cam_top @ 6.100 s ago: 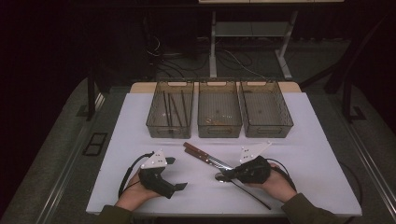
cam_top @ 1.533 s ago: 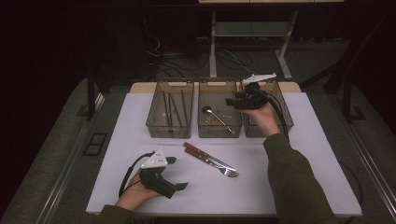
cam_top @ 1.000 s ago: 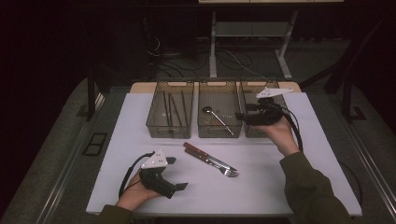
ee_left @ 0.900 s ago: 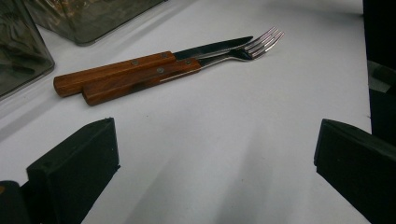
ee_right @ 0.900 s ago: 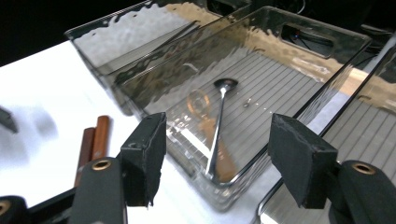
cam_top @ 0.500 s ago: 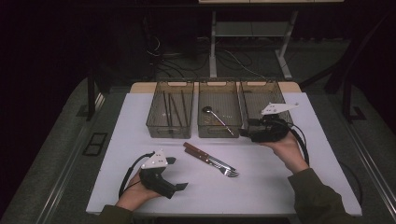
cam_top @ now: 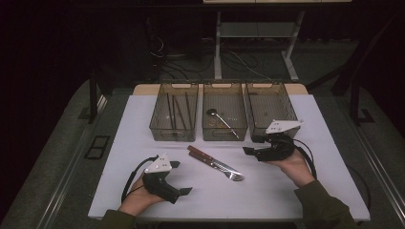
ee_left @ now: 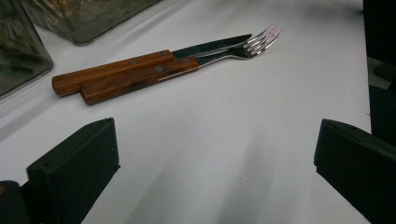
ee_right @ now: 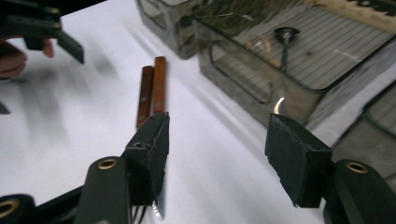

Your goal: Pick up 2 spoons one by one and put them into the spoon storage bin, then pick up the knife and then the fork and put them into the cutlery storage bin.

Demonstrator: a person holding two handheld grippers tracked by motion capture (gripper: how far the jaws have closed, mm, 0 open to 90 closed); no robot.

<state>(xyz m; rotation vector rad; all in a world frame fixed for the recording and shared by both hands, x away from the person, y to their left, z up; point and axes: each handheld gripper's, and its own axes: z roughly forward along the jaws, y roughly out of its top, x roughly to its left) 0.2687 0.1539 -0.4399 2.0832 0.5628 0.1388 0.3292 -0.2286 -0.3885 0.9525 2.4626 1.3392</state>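
Note:
A knife (cam_top: 206, 159) and a fork (cam_top: 231, 173) with wooden handles lie side by side mid-table. My left gripper (cam_top: 180, 178) rests on the table at the front left, open and empty, its jaws facing the knife (ee_left: 112, 70) and the fork (ee_left: 140, 84). My right gripper (cam_top: 250, 145) hovers low in front of the right bin (cam_top: 286, 112), jaws pointing left at the cutlery. In the right gripper view, the right gripper (ee_right: 217, 144) is open with nothing between its pads, and the two wooden handles (ee_right: 160, 79) lie just beyond the left pad. A spoon (cam_top: 220, 119) lies in the middle bin (cam_top: 224, 136).
Three clear bins stand in a row at the back of the white table (cam_top: 143, 124). The left bin (cam_top: 174, 133) holds dark thin sticks. Cables trail from both grippers. In the right gripper view, the left gripper (ee_right: 46, 28) shows at the top left.
My right gripper has moved from above the right bin down and toward me, ending low in front of it. The left gripper, knife, fork and spoon have stayed put.

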